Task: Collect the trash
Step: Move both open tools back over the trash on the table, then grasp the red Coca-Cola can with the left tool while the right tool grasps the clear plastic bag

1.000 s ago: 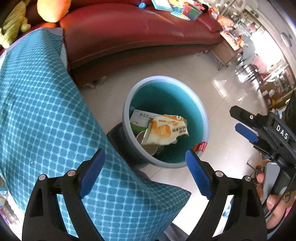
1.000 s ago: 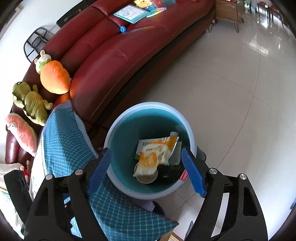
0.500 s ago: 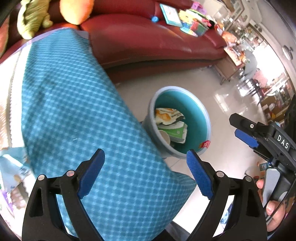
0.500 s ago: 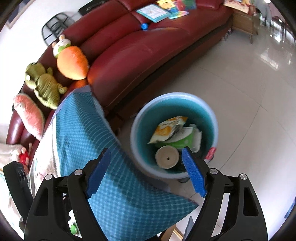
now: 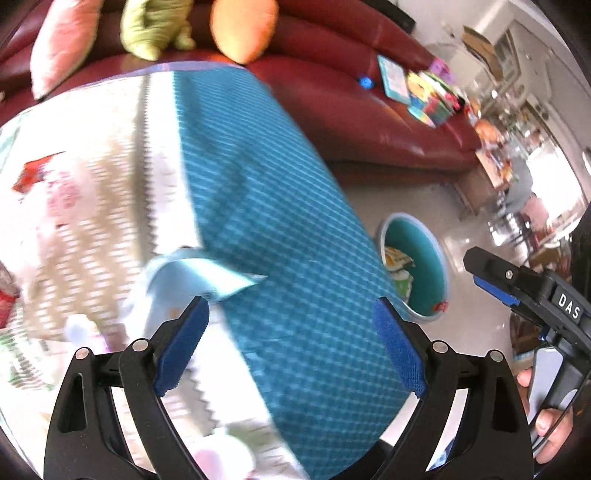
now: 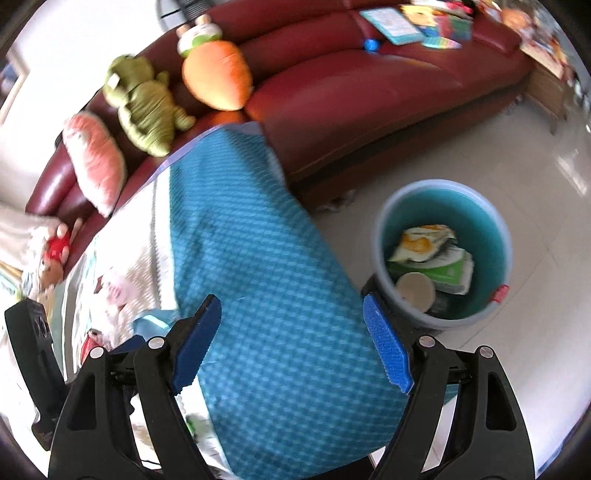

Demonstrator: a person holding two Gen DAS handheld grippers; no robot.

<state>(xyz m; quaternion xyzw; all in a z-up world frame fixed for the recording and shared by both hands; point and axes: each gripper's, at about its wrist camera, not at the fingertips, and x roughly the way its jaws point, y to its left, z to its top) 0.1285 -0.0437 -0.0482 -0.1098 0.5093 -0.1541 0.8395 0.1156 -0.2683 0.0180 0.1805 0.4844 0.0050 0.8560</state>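
Note:
A grey bin with a teal inside (image 6: pixel 443 254) stands on the floor beside the table; it holds an orange snack bag (image 6: pixel 424 240), a green pack (image 6: pixel 443 269) and a round cup (image 6: pixel 415 288). It also shows in the left wrist view (image 5: pixel 417 273). My left gripper (image 5: pixel 291 343) is open and empty above the table's teal cloth (image 5: pixel 295 258), near a pale blue paper scrap (image 5: pixel 192 280). My right gripper (image 6: pixel 291 339) is open and empty over the same cloth (image 6: pixel 266 277). The right gripper also shows at the right edge of the left wrist view (image 5: pixel 535 295).
A red sofa (image 6: pixel 369 85) runs behind the table with plush toys (image 6: pixel 218 74) and books (image 6: pixel 406 22). The white patterned part of the tablecloth (image 5: pixel 92 192) carries blurred small items. Pale floor tiles (image 6: pixel 535 184) surround the bin.
Both grippers have swung left, away from the bin and over the table. The bin has shifted to the right of each view. Both stay open and empty.

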